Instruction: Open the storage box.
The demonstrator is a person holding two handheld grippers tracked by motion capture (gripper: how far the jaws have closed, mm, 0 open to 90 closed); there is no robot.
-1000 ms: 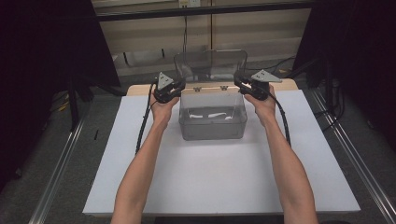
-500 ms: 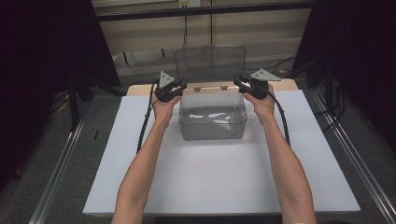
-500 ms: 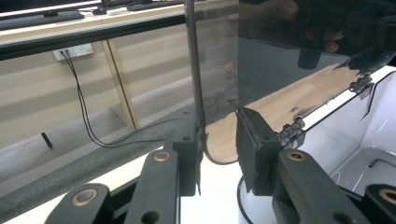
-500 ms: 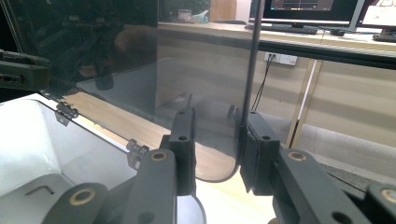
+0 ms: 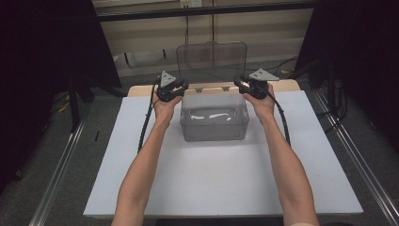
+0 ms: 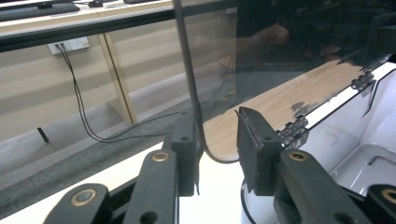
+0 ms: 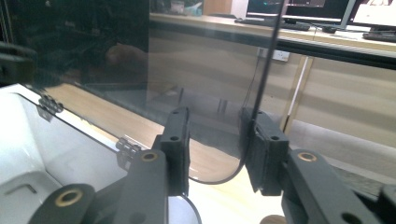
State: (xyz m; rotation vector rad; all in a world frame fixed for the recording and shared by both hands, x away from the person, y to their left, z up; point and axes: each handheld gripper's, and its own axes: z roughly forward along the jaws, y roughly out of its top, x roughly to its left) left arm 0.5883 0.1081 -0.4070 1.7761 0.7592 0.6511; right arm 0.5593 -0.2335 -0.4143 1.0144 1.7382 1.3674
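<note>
Both of my hand-held grippers, left and right, have just been opening, jaws now loose around the upright lid; the box mid-bench stands open, only withdrawal remaining, I judge.

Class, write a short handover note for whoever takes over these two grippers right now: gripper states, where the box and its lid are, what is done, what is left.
Left gripper: jaws have just been opening, no longer clamped; the lid edge stands between them.
Right gripper: the same, at the lid's other lower corner.
Clear box: at the far middle of the white table, with the hinges on its far side.
Done: the lid is swung up, about upright.
Left: probably draw both grippers back off the lid and check that it stays up.
</note>
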